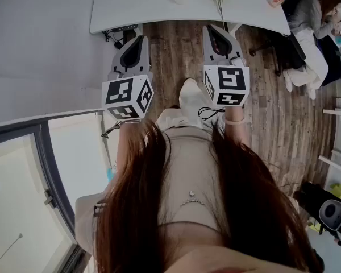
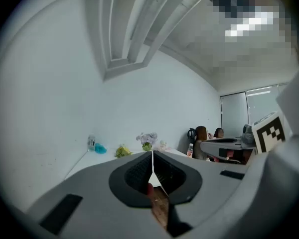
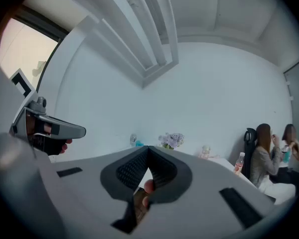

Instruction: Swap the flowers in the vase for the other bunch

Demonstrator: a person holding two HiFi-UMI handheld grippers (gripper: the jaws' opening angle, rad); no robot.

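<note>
Left hand-held gripper point(image 1: 137, 40): jaws together, nothing between them, held about level.
Right hand-held gripper point(image 1: 215, 32): closed and empty as well, just beside the left one.
Floor point(image 1: 176, 56): wood planks, under both and running ahead to the bench.
Step in hand: approach, by my reading; no flowers taken out yet.
Doing it well: come square to the bench, open the jaws before reaching, pinch the stems low, lift straight up so the vase does not tip; the free one can steady it.
Bench point(image 1: 131, 4): white, curved edge, well ahead.
Lilac flowers point(image 2: 147, 138): upright, dead ahead of the left jaws, well apart; their vase not clearly made out.
Yellow-green bunch point(image 2: 122, 151): left of those, lying low.
Room: white walls, window off to the left, seated people point(image 3: 271, 153) far right.
</note>
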